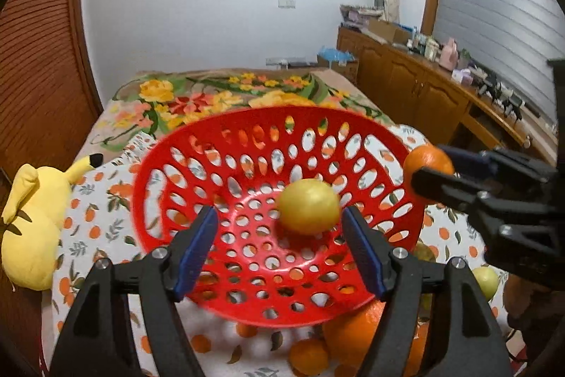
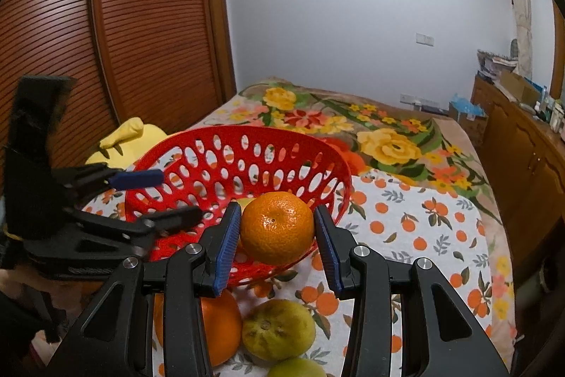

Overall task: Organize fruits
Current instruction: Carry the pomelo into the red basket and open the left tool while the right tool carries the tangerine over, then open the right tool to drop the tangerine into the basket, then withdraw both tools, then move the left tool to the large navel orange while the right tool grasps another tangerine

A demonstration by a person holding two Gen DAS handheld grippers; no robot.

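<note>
A red perforated basket [image 1: 141,186] [image 2: 247,129] stands on the fruit-print cloth on a bed. Inside it lies a yellow lemon [image 1: 309,211]. My left gripper [image 1: 279,212] [image 2: 174,196] hangs open over the basket; the lemon sits between its blue pads, close to the right one, and neither pad presses on it. My right gripper [image 2: 277,207] [image 1: 432,165] is shut on an orange [image 2: 277,228] [image 1: 429,158], held above the basket's near right rim. Loose on the cloth by the basket lie a large orange [image 2: 219,324] [image 1: 353,331] and a yellow-green citrus [image 2: 279,329].
A yellow plush toy [image 1: 31,228] [image 2: 127,140] lies left of the basket. A floral blanket [image 1: 212,94] covers the far bed. A louvred wooden door [image 2: 106,23] stands at left, a cluttered wooden cabinet [image 1: 423,94] at right. A small orange [image 1: 309,355] and a greenish fruit [image 1: 487,281] lie nearby.
</note>
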